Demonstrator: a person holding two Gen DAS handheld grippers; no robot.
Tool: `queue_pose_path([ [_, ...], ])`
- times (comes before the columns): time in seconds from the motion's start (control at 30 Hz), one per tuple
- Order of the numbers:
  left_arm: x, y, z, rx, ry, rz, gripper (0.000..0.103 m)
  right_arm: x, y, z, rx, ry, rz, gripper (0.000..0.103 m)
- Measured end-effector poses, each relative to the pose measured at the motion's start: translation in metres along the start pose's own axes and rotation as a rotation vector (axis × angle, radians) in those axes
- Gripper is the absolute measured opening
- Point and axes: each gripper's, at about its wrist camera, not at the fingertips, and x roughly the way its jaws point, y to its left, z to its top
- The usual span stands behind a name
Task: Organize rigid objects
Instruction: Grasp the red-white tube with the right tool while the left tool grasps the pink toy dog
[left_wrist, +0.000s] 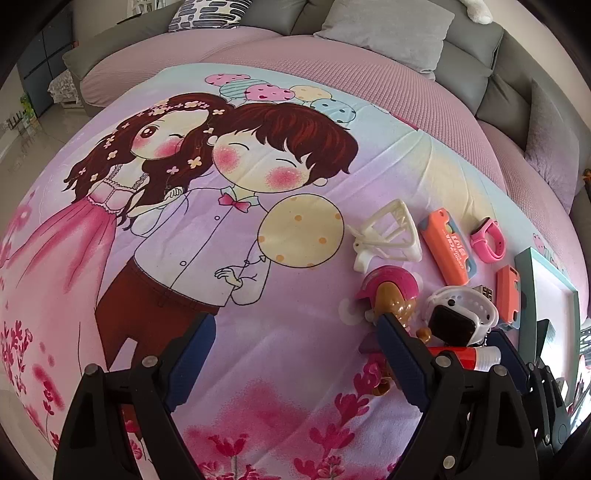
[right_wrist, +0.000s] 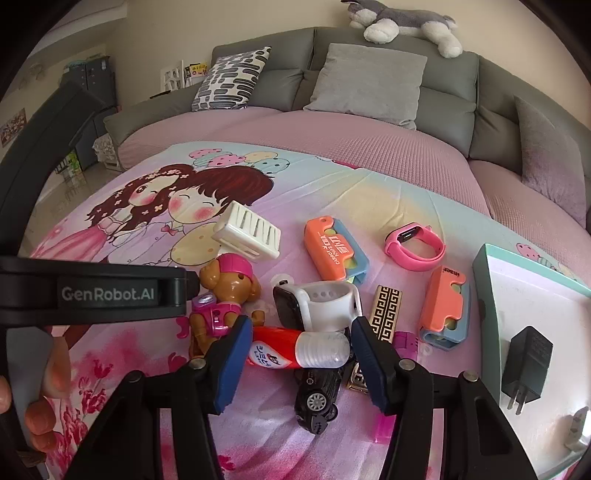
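Observation:
Small rigid objects lie on a cartoon-print sheet. My right gripper is open, its blue pads on either side of a red tube with a clear cap without touching it. A black toy car lies under it. Just beyond are a white smartwatch, a brown toy dog in a pink cap and a gold-patterned lighter. My left gripper is open and empty over bare sheet, left of the toy dog and watch.
A white clip, two orange-and-blue cases and a pink watch band lie farther back. A teal-rimmed box lid at right holds a black charger. Grey sofa cushions stand behind.

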Motion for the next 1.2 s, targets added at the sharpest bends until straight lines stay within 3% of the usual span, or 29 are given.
queue_pose_path([
  [0.33, -0.002, -0.003, 0.002, -0.045, 0.005, -0.132, 0.089, -0.001, -0.017, -0.002, 0.060, 0.007, 0.044, 0.058],
  [0.57, 0.012, -0.019, 0.000, -0.017, 0.031, -0.152, 0.089, 0.002, -0.019, -0.004, 0.088, 0.023, 0.076, 0.057],
  [0.93, 0.028, -0.034, 0.000, 0.022, 0.016, -0.156, 0.088, 0.001, -0.025, -0.004, 0.160, 0.020, 0.136, 0.043],
  [1.03, 0.029, -0.037, 0.002, 0.024, 0.011, -0.180, 0.078, -0.001, -0.030, -0.004, 0.193, 0.013, 0.155, 0.040],
  [1.2, 0.030, -0.040, 0.002, 0.027, 0.001, -0.181, 0.052, -0.003, -0.035, -0.004, 0.239, 0.001, 0.172, 0.036],
])
